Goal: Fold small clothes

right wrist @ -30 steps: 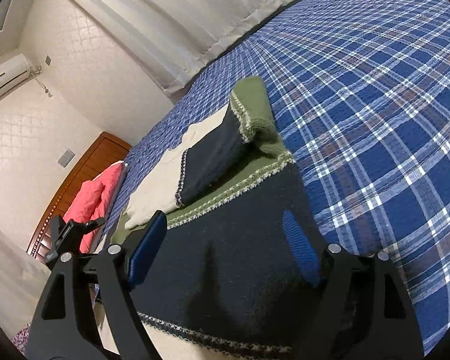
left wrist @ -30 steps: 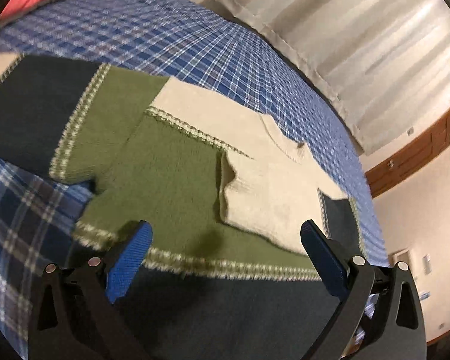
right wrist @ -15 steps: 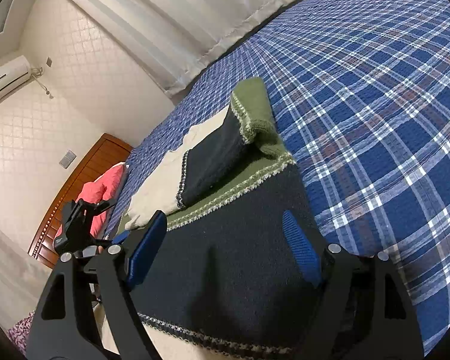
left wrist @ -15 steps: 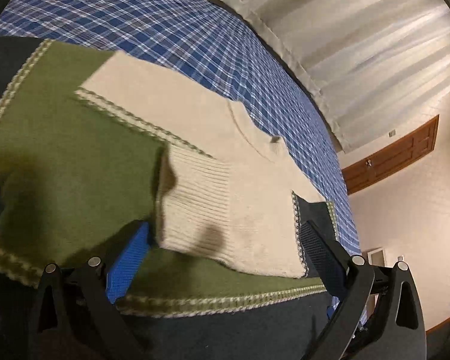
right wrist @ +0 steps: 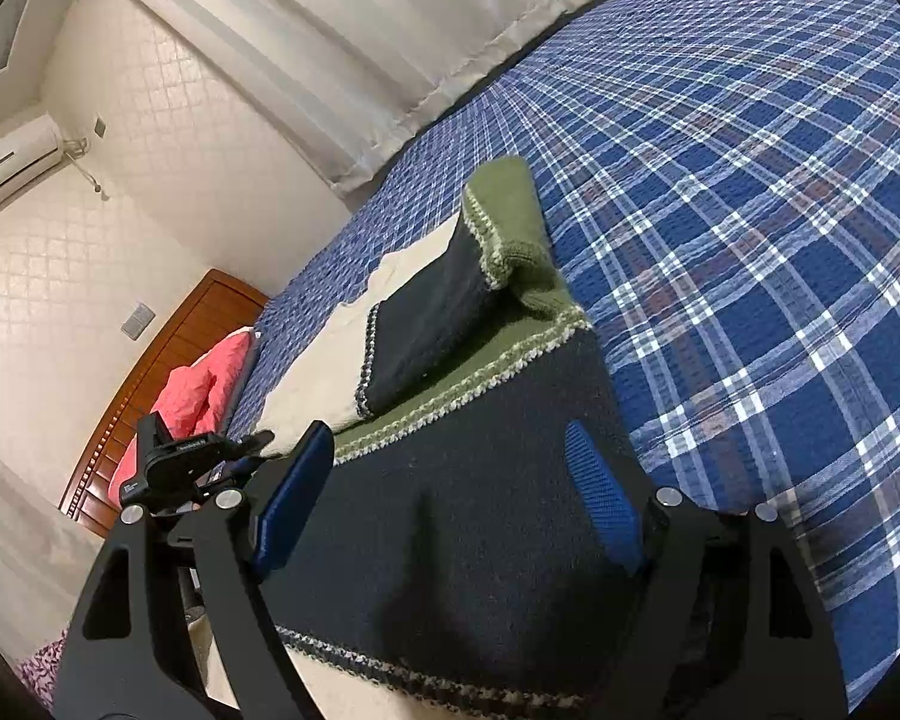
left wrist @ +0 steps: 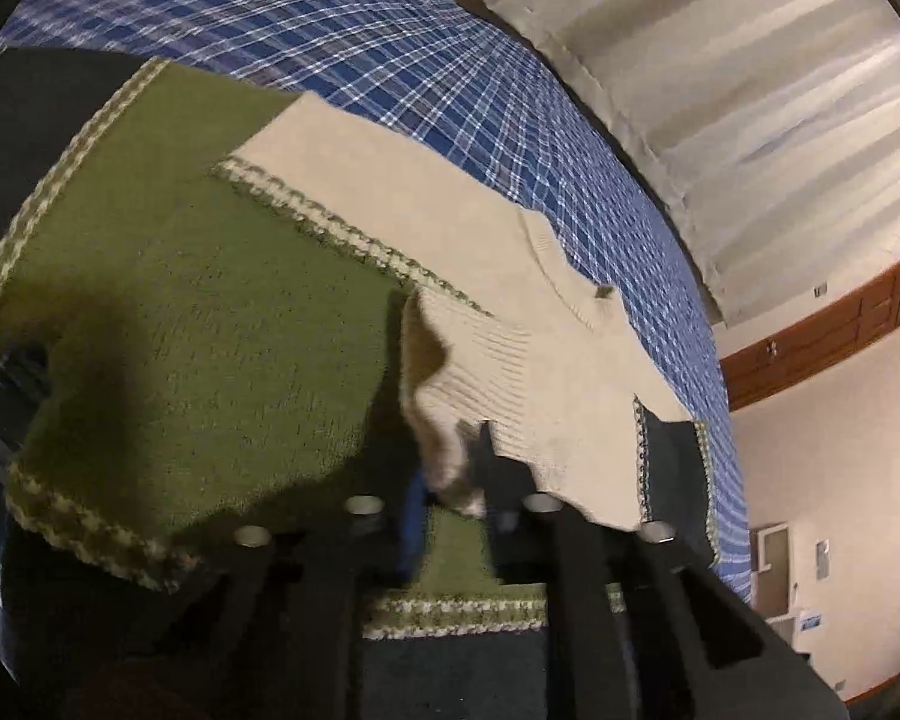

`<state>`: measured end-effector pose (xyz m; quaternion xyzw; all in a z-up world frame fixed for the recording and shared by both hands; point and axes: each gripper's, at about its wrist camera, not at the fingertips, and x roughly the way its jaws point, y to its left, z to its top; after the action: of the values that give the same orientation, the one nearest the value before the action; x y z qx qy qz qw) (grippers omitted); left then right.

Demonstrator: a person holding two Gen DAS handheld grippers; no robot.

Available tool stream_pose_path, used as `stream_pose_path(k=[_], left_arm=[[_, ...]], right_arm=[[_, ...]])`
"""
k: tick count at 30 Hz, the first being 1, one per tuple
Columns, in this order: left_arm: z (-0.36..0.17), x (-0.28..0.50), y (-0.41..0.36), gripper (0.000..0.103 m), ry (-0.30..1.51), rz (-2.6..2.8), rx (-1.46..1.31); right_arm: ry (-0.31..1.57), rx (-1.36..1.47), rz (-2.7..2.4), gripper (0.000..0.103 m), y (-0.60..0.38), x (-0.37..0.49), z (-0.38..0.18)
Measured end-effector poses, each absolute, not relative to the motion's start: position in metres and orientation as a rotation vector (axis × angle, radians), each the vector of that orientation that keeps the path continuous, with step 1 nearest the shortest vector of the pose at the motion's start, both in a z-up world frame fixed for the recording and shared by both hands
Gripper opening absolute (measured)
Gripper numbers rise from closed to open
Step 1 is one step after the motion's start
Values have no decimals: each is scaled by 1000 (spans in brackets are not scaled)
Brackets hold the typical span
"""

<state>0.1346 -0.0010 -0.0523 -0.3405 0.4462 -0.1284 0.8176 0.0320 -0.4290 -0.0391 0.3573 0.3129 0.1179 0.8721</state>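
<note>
A small knit sweater in cream, green and navy bands lies on the blue plaid bed. My left gripper is shut on the ribbed cream cuff of a sleeve folded over the green band. In the right wrist view the sweater lies in front with a navy sleeve folded across it. My right gripper is open and empty just above the navy hem band. The left gripper shows at the sweater's far side.
The blue plaid bedspread stretches wide to the right. Red pillows lie by the wooden headboard. Pale curtains hang behind the bed. A wooden door is at far right.
My left gripper moved in onto the folded cream sleeve and shut on its ribbed cuff, lifting the edge a little. The right gripper stayed still and open.
</note>
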Motion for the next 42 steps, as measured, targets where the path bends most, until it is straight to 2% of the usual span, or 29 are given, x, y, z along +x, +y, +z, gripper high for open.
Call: stream_pose_path(k=[9,23,42], left_arm=[[-37,123,1,8,897,-235,-676],[-59,115,23,9,901,-170,-734],[-57,115,20,9,915,-174,-711]], right_arm=[[652,750,247,79,-429,32,-39],[649,753,248,79,-427,32,-38],[650,752,248,79,-427,33,-38]])
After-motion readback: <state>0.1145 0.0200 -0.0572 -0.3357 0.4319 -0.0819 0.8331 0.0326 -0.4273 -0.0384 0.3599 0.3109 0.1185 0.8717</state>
